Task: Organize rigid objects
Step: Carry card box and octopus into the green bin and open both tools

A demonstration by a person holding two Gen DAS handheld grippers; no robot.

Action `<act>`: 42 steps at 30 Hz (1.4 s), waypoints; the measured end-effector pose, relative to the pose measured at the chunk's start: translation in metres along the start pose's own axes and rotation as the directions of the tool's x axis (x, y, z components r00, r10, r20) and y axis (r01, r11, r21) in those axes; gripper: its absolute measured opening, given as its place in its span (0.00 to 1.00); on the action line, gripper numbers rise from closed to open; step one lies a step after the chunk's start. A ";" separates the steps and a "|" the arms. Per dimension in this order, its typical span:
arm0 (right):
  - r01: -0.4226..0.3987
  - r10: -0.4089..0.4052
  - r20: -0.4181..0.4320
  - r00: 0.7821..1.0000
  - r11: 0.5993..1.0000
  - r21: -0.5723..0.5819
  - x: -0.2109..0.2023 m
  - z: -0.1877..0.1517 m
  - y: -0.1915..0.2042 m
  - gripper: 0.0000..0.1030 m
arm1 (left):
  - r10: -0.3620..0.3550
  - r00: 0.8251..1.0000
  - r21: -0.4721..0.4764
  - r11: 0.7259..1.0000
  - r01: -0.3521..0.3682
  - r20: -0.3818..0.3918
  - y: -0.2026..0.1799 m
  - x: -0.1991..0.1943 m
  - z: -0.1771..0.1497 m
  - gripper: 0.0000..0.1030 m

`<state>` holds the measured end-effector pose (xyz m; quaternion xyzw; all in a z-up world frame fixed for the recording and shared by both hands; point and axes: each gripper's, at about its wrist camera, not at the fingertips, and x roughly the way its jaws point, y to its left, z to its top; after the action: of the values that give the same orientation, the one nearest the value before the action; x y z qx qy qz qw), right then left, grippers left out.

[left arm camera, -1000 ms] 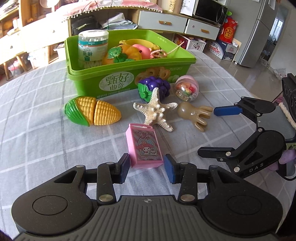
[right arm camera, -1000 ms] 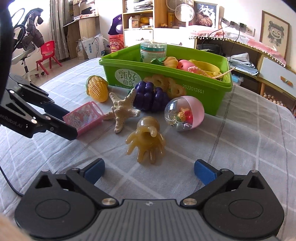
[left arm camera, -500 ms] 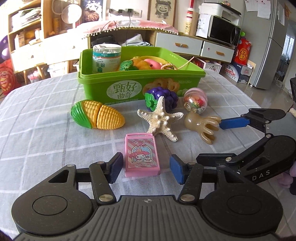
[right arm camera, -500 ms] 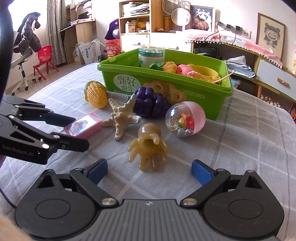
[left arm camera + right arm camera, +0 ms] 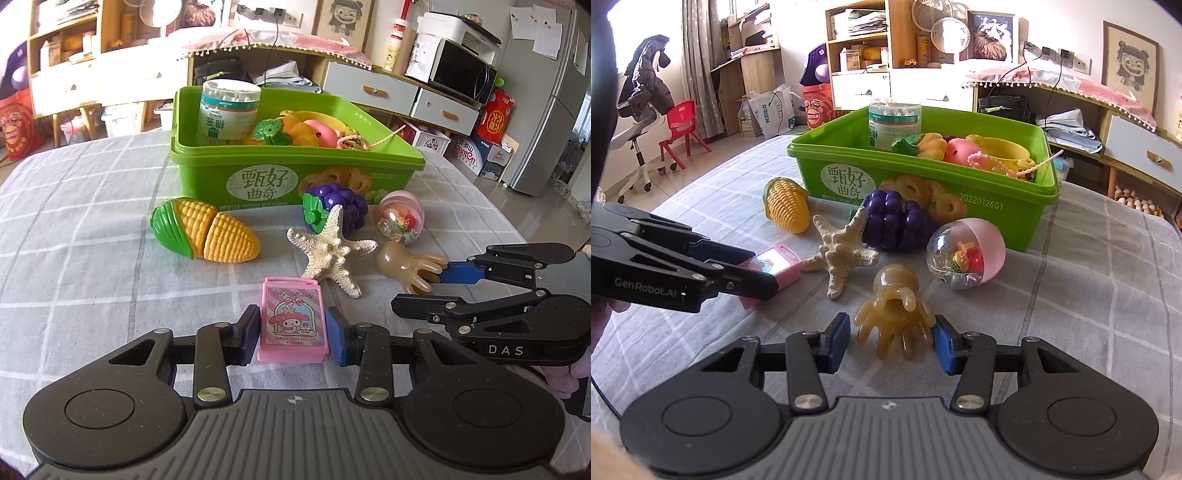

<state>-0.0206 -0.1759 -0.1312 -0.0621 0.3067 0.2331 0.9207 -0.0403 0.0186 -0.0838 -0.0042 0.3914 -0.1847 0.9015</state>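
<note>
A pink eraser box (image 5: 293, 321) lies on the checked cloth between the pads of my left gripper (image 5: 291, 332), which has closed onto its sides. A tan rubber octopus (image 5: 895, 314) sits between the pads of my right gripper (image 5: 892, 341); its jaws stand close on both sides, with a slight gap on the left. The right gripper (image 5: 461, 284) also shows in the left wrist view, its upper finger at the octopus (image 5: 410, 264). The left gripper (image 5: 746, 269) and the box (image 5: 774, 264) show in the right wrist view. A green bin (image 5: 207, 177) stands behind.
On the cloth lie a toy corn (image 5: 205, 230), a starfish (image 5: 330, 251), purple toy grapes (image 5: 334, 206) and a pink capsule ball (image 5: 400, 221). The bin holds a cotton-swab jar (image 5: 229, 110) and toy fruit. Shelves and drawers stand beyond the table.
Both grippers moved forward and narrowed: the left one closed around the pink box, the right one closed in around the octopus.
</note>
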 end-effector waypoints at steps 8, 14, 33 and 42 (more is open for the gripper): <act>-0.030 0.029 0.022 0.999 0.999 0.032 -0.010 0.010 -0.002 0.15 | -0.028 0.999 -0.057 0.998 0.030 0.027 0.007 -0.016 0.021 0.38; -0.064 0.056 0.068 0.996 0.991 0.114 -0.023 0.028 -0.009 0.15 | -0.034 0.997 -0.094 0.995 0.040 0.070 0.012 -0.027 0.037 0.37; -0.058 -0.060 0.280 0.958 0.916 0.396 -0.024 0.113 -0.054 0.15 | 0.051 0.990 -0.201 0.979 -0.024 0.131 0.024 0.004 0.115 0.37; 0.024 -0.141 0.237 0.961 0.898 0.439 0.004 0.116 -0.062 0.15 | 0.112 0.990 -0.123 0.987 -0.101 0.087 0.030 0.044 0.122 0.37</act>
<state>0.0739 -0.1991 -0.0420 0.1619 0.2231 0.1259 0.9530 0.0829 0.0148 -0.0346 -0.0456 0.3585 -0.1124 0.9256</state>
